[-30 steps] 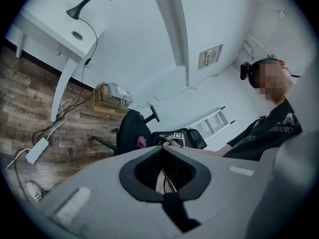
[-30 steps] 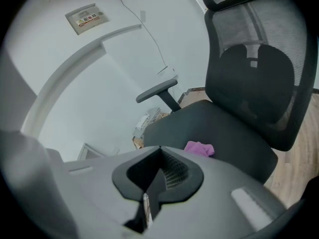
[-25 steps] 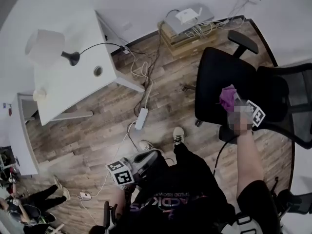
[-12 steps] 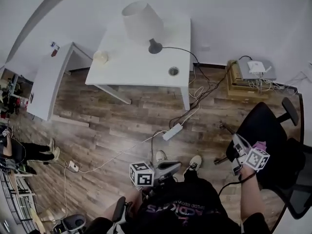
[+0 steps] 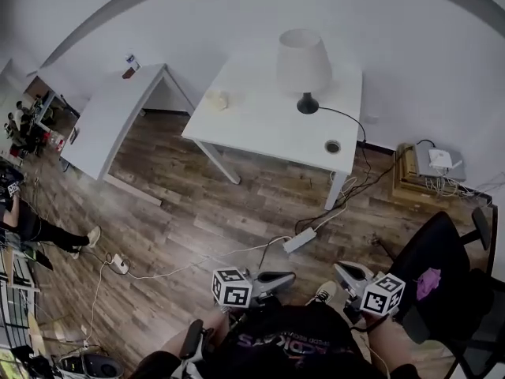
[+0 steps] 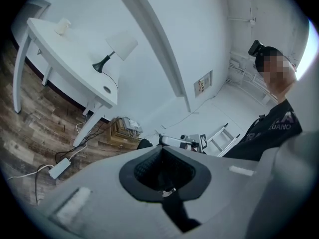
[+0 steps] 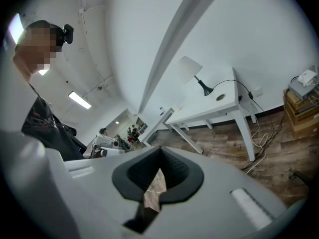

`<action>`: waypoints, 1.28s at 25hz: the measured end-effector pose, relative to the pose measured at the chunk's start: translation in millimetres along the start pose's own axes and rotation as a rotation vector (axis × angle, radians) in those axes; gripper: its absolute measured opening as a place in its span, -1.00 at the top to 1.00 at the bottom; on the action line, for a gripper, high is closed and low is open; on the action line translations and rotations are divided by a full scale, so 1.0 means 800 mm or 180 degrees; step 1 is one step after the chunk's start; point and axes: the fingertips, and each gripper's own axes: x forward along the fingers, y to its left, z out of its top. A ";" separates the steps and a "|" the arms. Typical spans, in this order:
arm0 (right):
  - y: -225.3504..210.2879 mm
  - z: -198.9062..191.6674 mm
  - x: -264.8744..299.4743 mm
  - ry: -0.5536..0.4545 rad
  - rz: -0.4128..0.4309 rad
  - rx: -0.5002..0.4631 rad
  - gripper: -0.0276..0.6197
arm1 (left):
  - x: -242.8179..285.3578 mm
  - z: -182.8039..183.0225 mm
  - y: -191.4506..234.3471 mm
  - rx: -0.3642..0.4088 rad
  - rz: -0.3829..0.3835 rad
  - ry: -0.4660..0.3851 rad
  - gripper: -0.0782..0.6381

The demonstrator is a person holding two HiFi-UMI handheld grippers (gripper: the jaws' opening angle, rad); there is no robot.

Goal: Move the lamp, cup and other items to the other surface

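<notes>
Done: a purple thing (image 5: 428, 283) lies on the black chair (image 5: 446, 247) at the lower right. I think it is one item already moved.
Left to do: the lamp (image 5: 304, 63) and a small pale thing, likely the cup (image 5: 218, 99), are on the white desk (image 5: 268, 121) at the top middle. Most of the job is not done yet.
Lamp: it stands up straight near the desk's right end.
Cup: it sits near the desk's left end, well apart from the lamp.
Left gripper (image 5: 289, 275): it is low in the middle, close to the person's body, and points right. Its jaws are pressed together with nothing in them.
Right gripper (image 5: 339, 267): it is at the lower right, near the chair, and points up and left. Its jaws are pressed together too, and it holds nothing.
Reach: both grippers are well apart from the desk.
</notes>
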 end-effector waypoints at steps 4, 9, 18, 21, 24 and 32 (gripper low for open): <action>0.047 -0.008 0.043 -0.0066 0.0073 0.0037 0.90 | -0.045 0.015 0.012 0.0025 -0.0106 0.0004 0.77; 0.101 -0.001 0.092 -0.0262 0.0161 0.0175 0.90 | -0.084 0.032 0.024 0.0046 -0.0267 0.0044 0.74; 0.159 -0.006 0.171 -0.0102 0.0340 -0.0220 0.90 | -0.167 0.056 0.052 0.0150 -0.0245 -0.0179 0.77; 0.178 -0.015 0.197 -0.0014 0.0397 -0.0366 0.90 | -0.191 0.056 0.062 0.0193 -0.0231 -0.0249 0.78; 0.194 -0.031 0.218 0.0119 0.0431 -0.0457 0.90 | -0.211 0.055 0.068 0.0196 -0.0197 -0.0291 0.77; 0.192 -0.026 0.192 0.0215 0.0331 -0.0557 0.90 | -0.193 0.046 0.057 0.0158 -0.0295 -0.0329 0.77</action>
